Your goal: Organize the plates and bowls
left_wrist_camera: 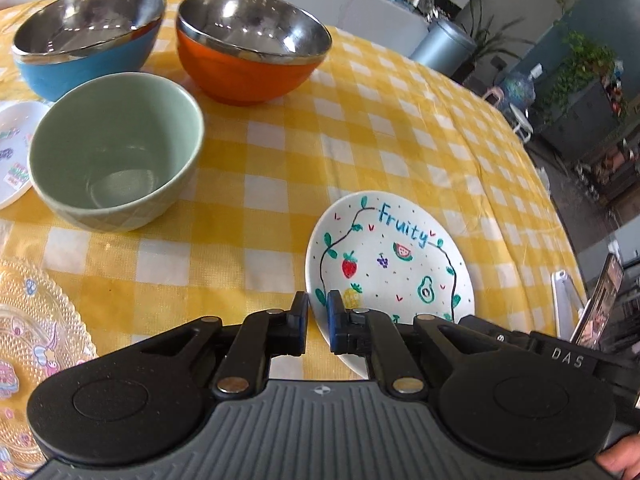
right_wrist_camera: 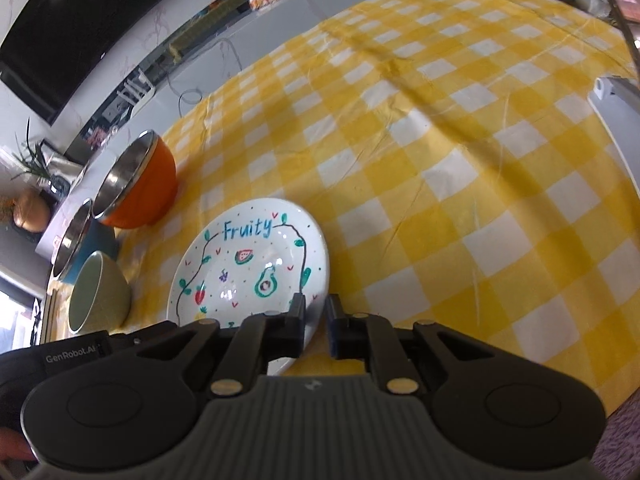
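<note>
A white plate painted with fruit and the word "Fruity" lies low over the yellow checked tablecloth. My left gripper is shut on its left rim. In the right wrist view the same plate has its right rim between the pads of my right gripper, which is shut on it. Beyond the plate stand a pale green bowl, an orange steel-lined bowl and a blue steel-lined bowl with another bowl nested in it.
A clear patterned glass plate lies at the near left, and a small white decorated plate sits left of the green bowl. A phone on a white stand is at the table's right edge. Open cloth stretches right of the plate.
</note>
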`<state>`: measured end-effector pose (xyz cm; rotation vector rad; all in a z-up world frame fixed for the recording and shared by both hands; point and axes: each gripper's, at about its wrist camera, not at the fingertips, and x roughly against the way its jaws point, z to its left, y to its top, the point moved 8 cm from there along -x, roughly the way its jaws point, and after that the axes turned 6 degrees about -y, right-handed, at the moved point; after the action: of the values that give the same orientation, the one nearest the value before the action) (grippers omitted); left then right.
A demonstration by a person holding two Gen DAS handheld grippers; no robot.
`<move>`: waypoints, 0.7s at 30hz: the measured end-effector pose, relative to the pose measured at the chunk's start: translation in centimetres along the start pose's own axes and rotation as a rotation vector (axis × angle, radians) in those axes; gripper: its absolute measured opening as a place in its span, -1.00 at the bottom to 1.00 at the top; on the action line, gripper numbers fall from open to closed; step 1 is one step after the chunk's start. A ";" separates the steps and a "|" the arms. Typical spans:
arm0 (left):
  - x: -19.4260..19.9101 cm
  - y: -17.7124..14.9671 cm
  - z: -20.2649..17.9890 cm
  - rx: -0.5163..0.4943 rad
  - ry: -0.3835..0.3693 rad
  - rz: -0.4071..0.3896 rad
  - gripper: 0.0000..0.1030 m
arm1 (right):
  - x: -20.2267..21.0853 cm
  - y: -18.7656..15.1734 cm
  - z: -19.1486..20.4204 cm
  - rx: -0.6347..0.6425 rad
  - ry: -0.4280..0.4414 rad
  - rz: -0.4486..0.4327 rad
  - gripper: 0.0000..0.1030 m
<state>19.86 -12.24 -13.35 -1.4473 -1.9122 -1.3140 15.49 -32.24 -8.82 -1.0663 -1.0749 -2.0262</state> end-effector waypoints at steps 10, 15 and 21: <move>-0.9 2.4 -0.7 -0.115 0.012 0.084 -0.54 | -1.4 3.2 0.5 0.124 0.011 0.108 -0.41; -2.0 2.6 -0.8 -0.140 -0.028 0.145 -0.54 | -2.3 4.2 0.3 0.114 0.048 0.161 -0.41; -2.2 2.7 -0.1 -0.119 -0.061 0.159 -0.57 | -2.5 4.3 0.3 0.102 0.086 0.179 -0.53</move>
<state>23.06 -13.43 -13.76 -1.6788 -1.7405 -1.3431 20.18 -33.79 -9.23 -0.9780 -0.9919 -1.8388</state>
